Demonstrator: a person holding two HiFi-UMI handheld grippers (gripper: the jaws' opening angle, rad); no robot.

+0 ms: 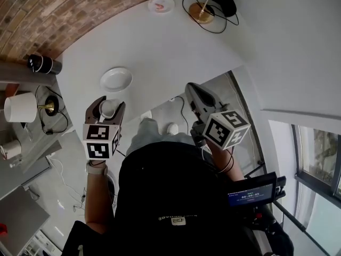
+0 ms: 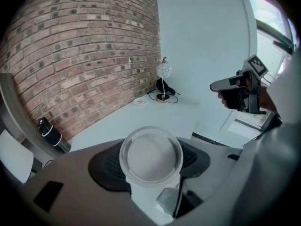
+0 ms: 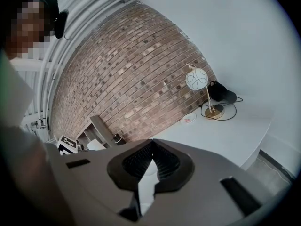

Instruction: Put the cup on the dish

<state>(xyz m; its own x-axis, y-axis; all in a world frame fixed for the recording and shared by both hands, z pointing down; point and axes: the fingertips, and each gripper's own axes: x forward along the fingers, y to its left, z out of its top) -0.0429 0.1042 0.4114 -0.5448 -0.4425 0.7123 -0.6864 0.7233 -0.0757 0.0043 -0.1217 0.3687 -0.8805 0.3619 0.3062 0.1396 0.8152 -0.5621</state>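
A small white cup (image 2: 150, 155) sits upright between the dark pads of my left gripper (image 1: 105, 106), which is shut on it; I look down into its open mouth. In the head view the cup (image 1: 108, 108) hangs in the air just short of the table's near edge. The white dish (image 1: 116, 79) lies on the white table (image 1: 170, 41), a little beyond the cup. My right gripper (image 1: 193, 92) is held up to the right of the left one, off the table's edge. Its jaws (image 3: 150, 144) meet at the tips with nothing in them.
At the table's far end stand a lamp with a brass foot (image 1: 205, 1), its black cable, and a small pink-marked plate (image 1: 161, 4). A black cylinder (image 1: 45, 64) sits by the brick wall. A white lampshade (image 1: 20, 106) stands on a lower shelf to the left.
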